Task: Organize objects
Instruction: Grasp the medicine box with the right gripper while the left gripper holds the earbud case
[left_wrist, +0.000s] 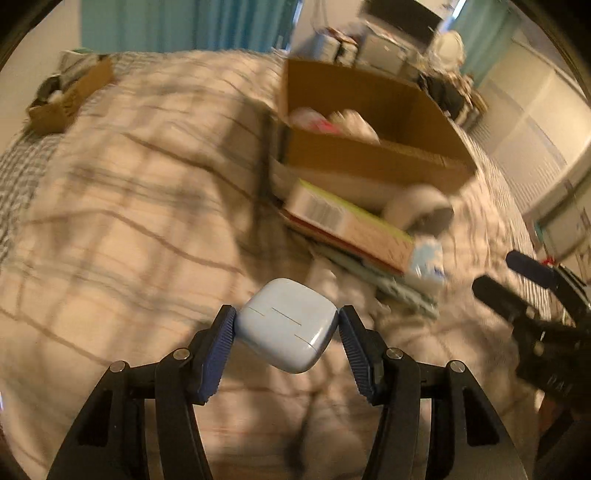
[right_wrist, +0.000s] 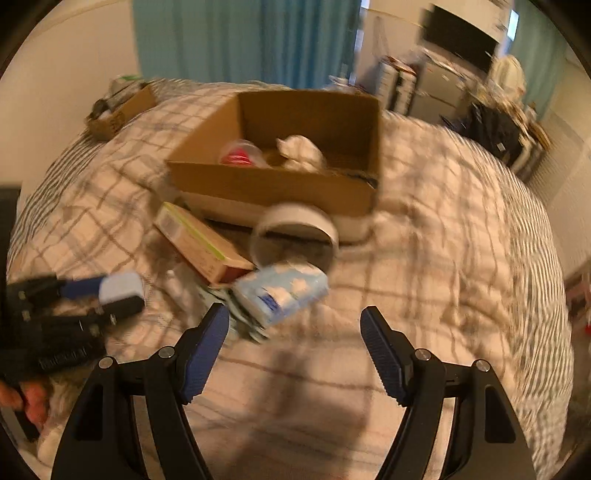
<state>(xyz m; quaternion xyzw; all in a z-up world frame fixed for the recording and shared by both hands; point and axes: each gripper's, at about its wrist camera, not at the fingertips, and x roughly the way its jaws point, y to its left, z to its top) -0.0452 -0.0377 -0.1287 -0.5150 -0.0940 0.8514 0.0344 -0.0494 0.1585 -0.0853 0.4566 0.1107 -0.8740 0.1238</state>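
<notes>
- Left wrist view: our left claw (left_wrist: 287, 325) sits low in the centre of the frame, its blue ribbed pads clamped on both sides of a pale blue rounded plastic case (left_wrist: 286, 325), held above the plaid bed quilt (left_wrist: 122, 221).
- Up and to the right stands an open brown cardboard box (left_wrist: 373, 162) with a crumpled white cloth (left_wrist: 351, 122) inside it.
- Just in front of the box lie a flat tan carton with a barcode (left_wrist: 347, 225) and a white roll of tape (left_wrist: 417, 206); a light blue tissue pack (left_wrist: 428, 262) sits near the carton's end.
- Our right claw (left_wrist: 517, 280) shows at the right edge, blurred.
- Right wrist view: our right claw (right_wrist: 295, 317) is low in the centre, its fingers spread wide with nothing between them.
- The left claw (right_wrist: 118, 295) appears at the left edge gripping the pale case (right_wrist: 120, 286).
- The cardboard box (right_wrist: 273, 184) sits in the upper centre, with the roll of tape (right_wrist: 295, 229), the carton (right_wrist: 203, 243) and the tissue pack (right_wrist: 280, 291) in front of it.
</notes>
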